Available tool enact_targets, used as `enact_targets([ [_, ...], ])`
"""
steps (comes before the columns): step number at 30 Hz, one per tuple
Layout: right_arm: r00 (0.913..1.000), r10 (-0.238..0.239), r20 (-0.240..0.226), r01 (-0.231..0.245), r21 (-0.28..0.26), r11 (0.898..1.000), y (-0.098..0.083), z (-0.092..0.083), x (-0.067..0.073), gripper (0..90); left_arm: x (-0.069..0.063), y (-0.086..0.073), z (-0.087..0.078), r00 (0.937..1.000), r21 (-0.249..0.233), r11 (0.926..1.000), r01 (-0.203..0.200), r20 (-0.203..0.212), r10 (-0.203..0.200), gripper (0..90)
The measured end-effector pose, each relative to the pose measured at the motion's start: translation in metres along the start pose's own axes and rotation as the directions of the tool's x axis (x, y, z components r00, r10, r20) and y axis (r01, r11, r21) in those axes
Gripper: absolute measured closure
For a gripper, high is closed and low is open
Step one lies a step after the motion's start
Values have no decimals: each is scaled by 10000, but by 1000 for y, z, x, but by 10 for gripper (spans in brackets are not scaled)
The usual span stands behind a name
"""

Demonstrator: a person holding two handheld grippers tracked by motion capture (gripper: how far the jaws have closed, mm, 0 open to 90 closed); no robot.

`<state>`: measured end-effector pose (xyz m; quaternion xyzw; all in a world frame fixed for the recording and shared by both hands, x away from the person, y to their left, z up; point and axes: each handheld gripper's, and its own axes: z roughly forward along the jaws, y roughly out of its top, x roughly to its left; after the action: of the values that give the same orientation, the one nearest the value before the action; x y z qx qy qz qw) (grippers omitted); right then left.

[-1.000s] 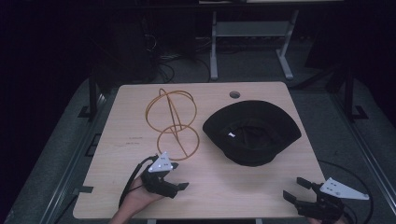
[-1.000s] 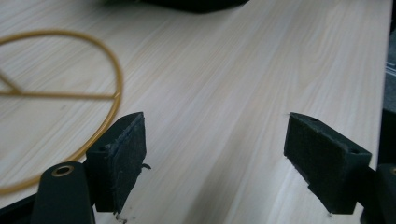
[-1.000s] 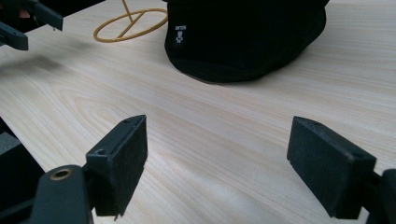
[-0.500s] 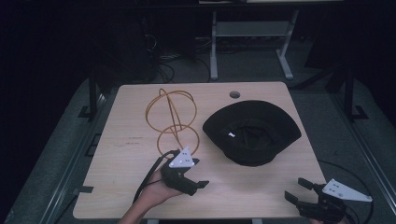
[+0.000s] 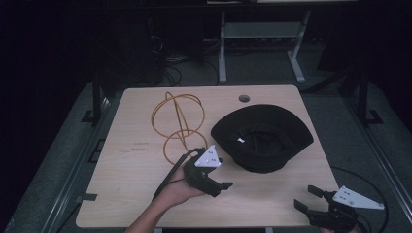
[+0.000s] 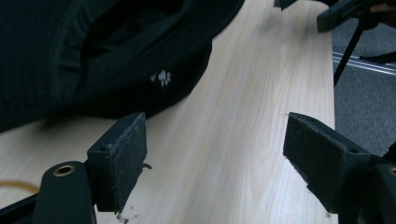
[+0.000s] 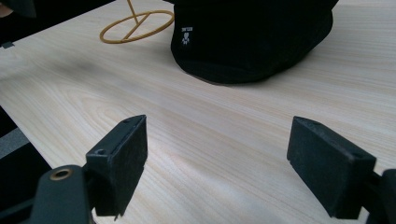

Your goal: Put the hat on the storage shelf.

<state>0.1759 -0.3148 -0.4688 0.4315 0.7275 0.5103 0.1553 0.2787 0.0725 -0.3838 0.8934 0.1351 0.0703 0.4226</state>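
Left gripper (image 5: 224,186), jaws spread wide and holding nothing, hovers over the wooden table (image 5: 121,189) just beside the near-left brim of the black hat (image 5: 262,137), which lies crown-down right of centre. Right gripper (image 5: 307,198), likewise wide open and empty, waits off the near right edge. For a sound grasp, one pad should probably slide under the brim and the other over it before closing, so only fabric is pinched. A gold wire stand (image 5: 178,124) stands close left. Small white paw-print logo (image 6: 160,78) marks the hat; no writing is legible.
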Motion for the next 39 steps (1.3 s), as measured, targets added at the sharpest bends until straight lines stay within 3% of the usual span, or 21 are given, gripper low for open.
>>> enact_targets([
  [15, 9999, 23, -108, -23, 45, 10000, -1, 2, -1, 197, 7, 26, 19, 9997, 81, 9997, -219, 101, 218, 215],
  [24, 9998, 16, -201, -15, 63, 10000, -1, 2, -1, 198, 10, 40, 36, 9985, 171, 9983, -553, 15, 552, 215],
  [35, 9996, -20, -283, 23, 86, 10000, -1, 3, -1, 199, 25, 40, 56, 9966, 1096, 9907, -801, -86, 815, 216],
  [39, 9995, -60, -299, 63, 94, 9999, 0, 4, 0, 199, 28, 38, 63, 9959, 1297, 9885, -772, -378, 828, 252],
])
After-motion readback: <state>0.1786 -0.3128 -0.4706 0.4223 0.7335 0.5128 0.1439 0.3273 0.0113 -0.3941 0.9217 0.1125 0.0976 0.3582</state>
